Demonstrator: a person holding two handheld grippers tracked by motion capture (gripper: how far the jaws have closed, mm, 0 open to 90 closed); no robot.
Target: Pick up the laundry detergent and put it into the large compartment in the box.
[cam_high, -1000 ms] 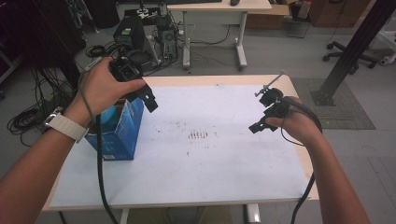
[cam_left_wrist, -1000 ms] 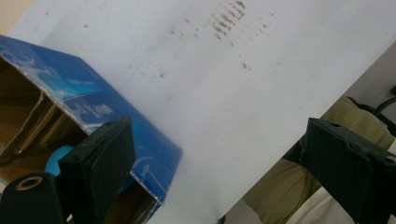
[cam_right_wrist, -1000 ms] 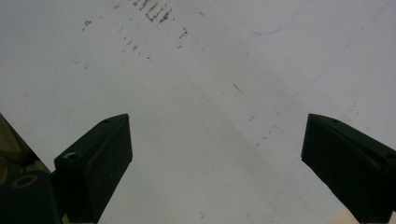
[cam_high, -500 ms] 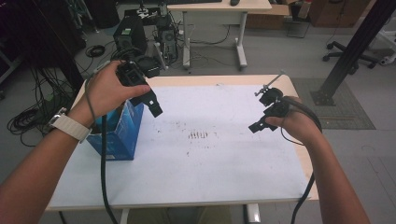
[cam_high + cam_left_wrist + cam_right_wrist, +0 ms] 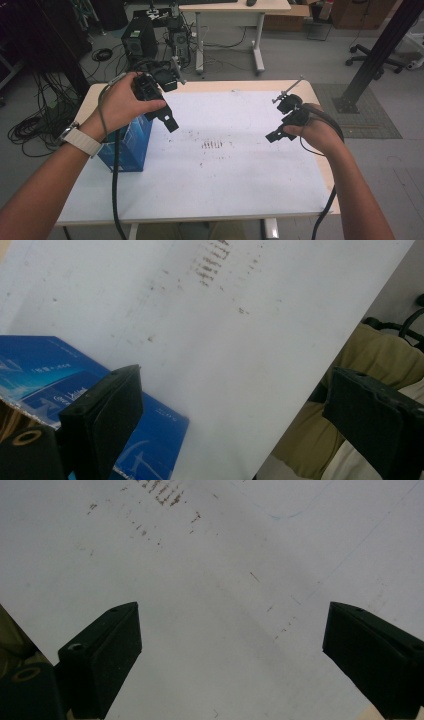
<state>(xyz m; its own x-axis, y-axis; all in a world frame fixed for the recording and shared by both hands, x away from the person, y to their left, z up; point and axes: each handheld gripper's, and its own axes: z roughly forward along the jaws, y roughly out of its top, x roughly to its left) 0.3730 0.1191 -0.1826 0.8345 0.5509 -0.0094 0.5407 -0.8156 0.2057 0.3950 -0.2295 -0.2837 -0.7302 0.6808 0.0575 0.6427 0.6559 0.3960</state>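
Note:
My left gripper is held above the left part of the white table top, just right of a blue cardboard box. In the left gripper view its jaws stand wide apart, left gripper open and holding nothing, with the blue box below its left jaw. My right gripper hovers over the table's right side. The right gripper is open too, with bare white table top between its jaws.
Brownish smudges mark the table's middle. The person's trousers show past the near table edge. Behind the table are a computer tower, floor cables, a second desk, and a black post at the right.
My left gripper has drifted right and slightly nearer, from above the blue box toward the table's middle. The right gripper has stayed in place.

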